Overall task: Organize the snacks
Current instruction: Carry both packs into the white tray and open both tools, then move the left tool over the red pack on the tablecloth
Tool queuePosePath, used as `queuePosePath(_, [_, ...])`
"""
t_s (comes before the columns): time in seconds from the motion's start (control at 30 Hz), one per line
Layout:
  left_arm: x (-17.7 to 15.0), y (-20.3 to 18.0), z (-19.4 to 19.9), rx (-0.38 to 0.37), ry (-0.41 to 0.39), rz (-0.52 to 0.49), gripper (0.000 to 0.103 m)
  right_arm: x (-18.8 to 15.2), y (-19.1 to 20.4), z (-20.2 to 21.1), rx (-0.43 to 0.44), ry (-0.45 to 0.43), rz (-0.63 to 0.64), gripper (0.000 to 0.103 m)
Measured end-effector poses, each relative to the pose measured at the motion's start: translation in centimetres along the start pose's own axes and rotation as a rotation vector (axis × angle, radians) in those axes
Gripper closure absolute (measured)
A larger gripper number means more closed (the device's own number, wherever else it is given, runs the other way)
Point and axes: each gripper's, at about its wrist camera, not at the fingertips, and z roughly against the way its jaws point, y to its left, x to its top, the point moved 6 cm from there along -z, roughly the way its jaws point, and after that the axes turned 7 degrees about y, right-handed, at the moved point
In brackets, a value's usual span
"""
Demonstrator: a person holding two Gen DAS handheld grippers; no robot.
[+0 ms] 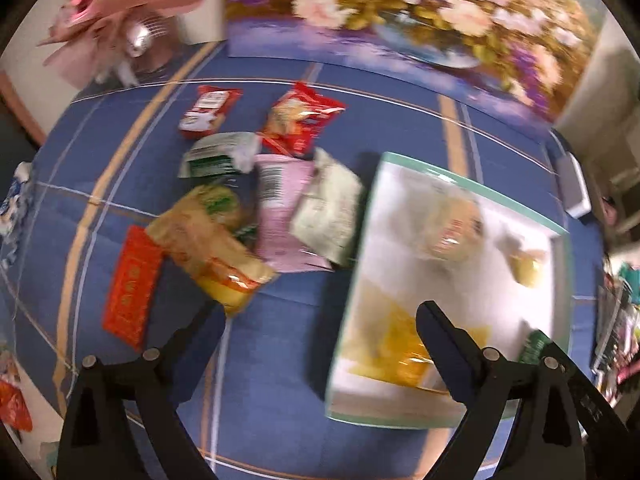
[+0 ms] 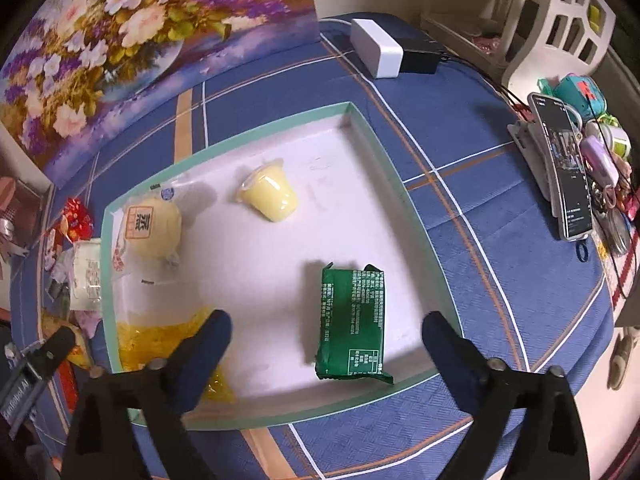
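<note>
Both tools are hanging released over the blue table with its orange and white stripes (image 2: pixel 500 248), each with its black fingers spread wide and nothing between them. The right tool (image 2: pixel 326 330) is hovering above the near half of the shallow white cardboard tray with the mint-green rim (image 2: pixel 404 196). Lying on the tray floor are a green foil snack packet printed with white text (image 2: pixel 352 320) at the near right, a pale yellow jelly cup tipped on its side (image 2: pixel 272 196) toward the far middle, a round yellow bun in a clear wrapper (image 2: pixel 154 228) at the left, and a crinkly yellow plastic bag (image 2: pixel 156 338) in the near left corner, partly behind the left finger.

The left tool (image 1: pixel 320 314) is hovering over bare cloth just left of the tray (image 1: pixel 360 240), and its view is blurring. A loose heap of snacks is sitting to the tray's left: a flat red packet with gold print (image 1: pixel 132 284), a long yellowish clear-wrapped packet (image 1: pixel 212 244), a pink pouch (image 1: pixel 282 212), a pale green-white sachet (image 1: pixel 328 208), a green and white sachet (image 1: pixel 216 154), and two red packets farther off (image 1: pixel 208 110) (image 1: pixel 298 118).

A flower painting (image 2: pixel 120 28) is standing along the far edge, and a propped smartphone (image 2: pixel 564 168) is leaning at the right.
</note>
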Motion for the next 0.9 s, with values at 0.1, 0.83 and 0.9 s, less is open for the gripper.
queuePosePath(0.1, [0.2,1.0,0.0,0.049,-0.031,0.006,0.006,0.0,0.4,0.1,-0.017,-0.008,0.021,0.000])
queuePosePath(0.83, [2.2,7.2,2.5,0.103,-0.112,0.068,0.006,-1.2,8.7,3.2,0.120,-0.079,0.129,0.000])
queuePosePath(0.9, [2.5,9.3,2.8,0.134,-0.124,0.096,0.006,-1.6,10.7,3.6,0.126,-0.085,0.154,0.000])
